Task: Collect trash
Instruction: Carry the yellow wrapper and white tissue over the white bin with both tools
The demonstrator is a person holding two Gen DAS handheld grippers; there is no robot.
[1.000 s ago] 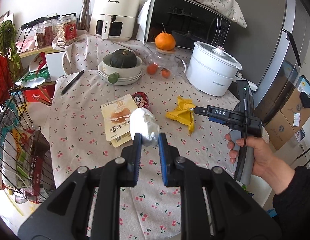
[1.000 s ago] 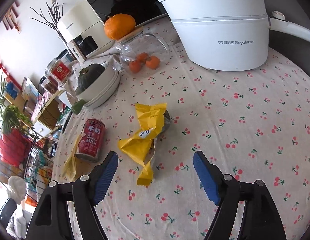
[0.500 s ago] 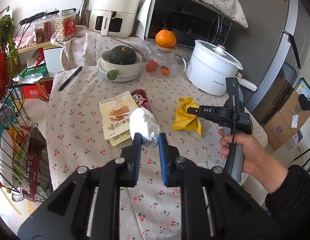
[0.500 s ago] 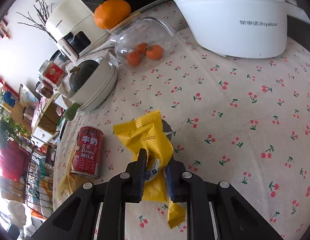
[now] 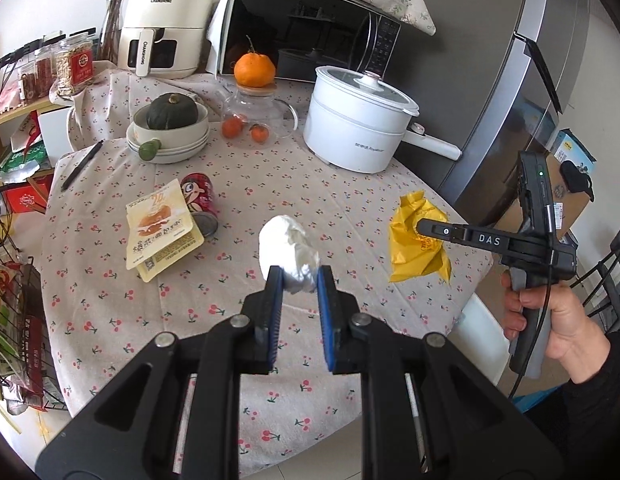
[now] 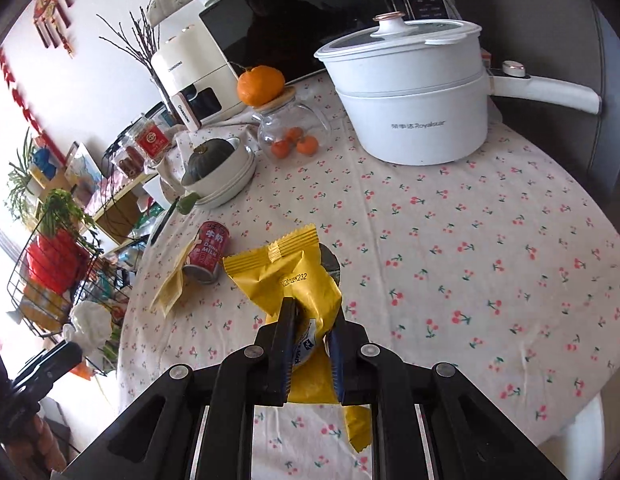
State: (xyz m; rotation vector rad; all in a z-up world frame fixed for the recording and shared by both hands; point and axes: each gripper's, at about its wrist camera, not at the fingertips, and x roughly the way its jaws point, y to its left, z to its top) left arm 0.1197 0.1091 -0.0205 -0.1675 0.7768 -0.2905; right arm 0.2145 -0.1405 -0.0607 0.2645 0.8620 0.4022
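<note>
My left gripper (image 5: 298, 280) is shut on a crumpled white tissue ball (image 5: 288, 252), held above the cherry-print tablecloth (image 5: 110, 280). My right gripper (image 6: 310, 320) is shut on a yellow snack wrapper (image 6: 286, 276), lifted off the table; in the left wrist view the same wrapper (image 5: 417, 248) hangs from the right gripper (image 5: 425, 229) near the table's right edge. A red milk can (image 5: 200, 200) lies on its side beside a yellowish food packet (image 5: 160, 232). In the right wrist view the can (image 6: 208, 250) and packet (image 6: 170, 288) lie to the left of the wrapper.
A white electric pot (image 5: 359, 124), a glass jar of small oranges (image 5: 252, 120), stacked bowls with a green squash (image 5: 170, 128), a pen (image 5: 80, 164), an air fryer (image 5: 166, 24) and a microwave (image 5: 306, 28) stand at the back. A wire rack (image 5: 10, 300) stands left. A hand (image 5: 549, 320) holds the right gripper.
The right gripper shut on the yellow wrapper and lifted it off the table toward the right edge. The left gripper moved across the table with the tissue still held.
</note>
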